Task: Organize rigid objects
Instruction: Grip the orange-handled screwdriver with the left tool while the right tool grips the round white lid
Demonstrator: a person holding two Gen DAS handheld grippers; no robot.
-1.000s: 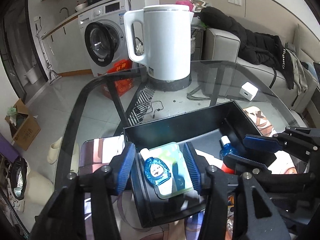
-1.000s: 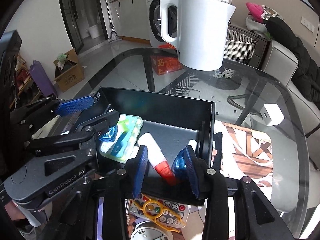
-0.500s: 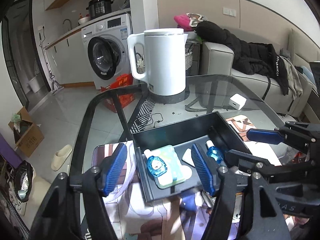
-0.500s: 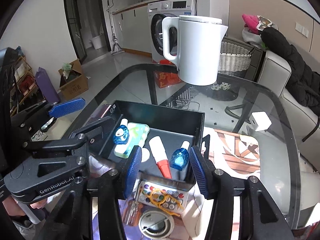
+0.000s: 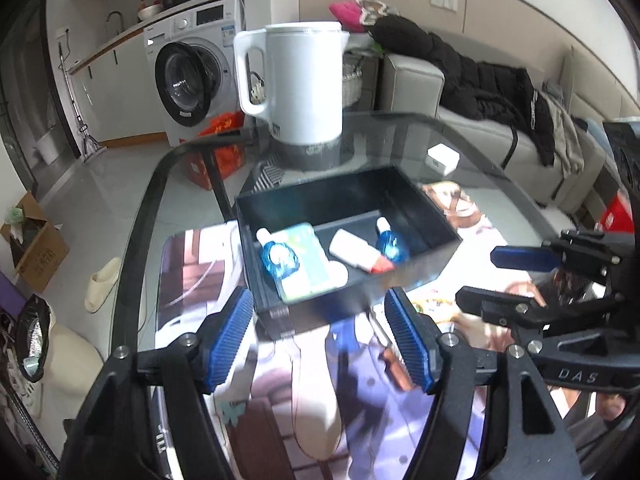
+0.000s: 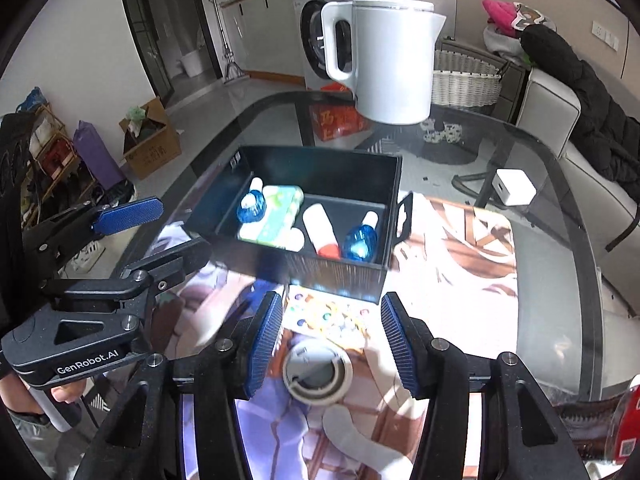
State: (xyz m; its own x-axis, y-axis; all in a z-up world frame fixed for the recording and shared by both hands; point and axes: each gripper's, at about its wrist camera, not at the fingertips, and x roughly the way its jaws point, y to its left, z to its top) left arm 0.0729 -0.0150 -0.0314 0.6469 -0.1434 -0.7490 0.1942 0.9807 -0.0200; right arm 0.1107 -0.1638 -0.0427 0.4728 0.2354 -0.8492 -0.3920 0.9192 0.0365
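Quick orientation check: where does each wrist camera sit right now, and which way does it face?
Left wrist: on the left tongs, angled down at the black bin; right tongs at right.
Right wrist: on the right tongs, looking down over a round white lid toward the bin; left tongs at left.
Shared: bin, white kettle, glass table.

Both grippers are black with silver screws and ribbed blue pads; the left gripper carries white "GenRobot.AI" lettering.

The black box hides part of the button panel; its markings are blurred.
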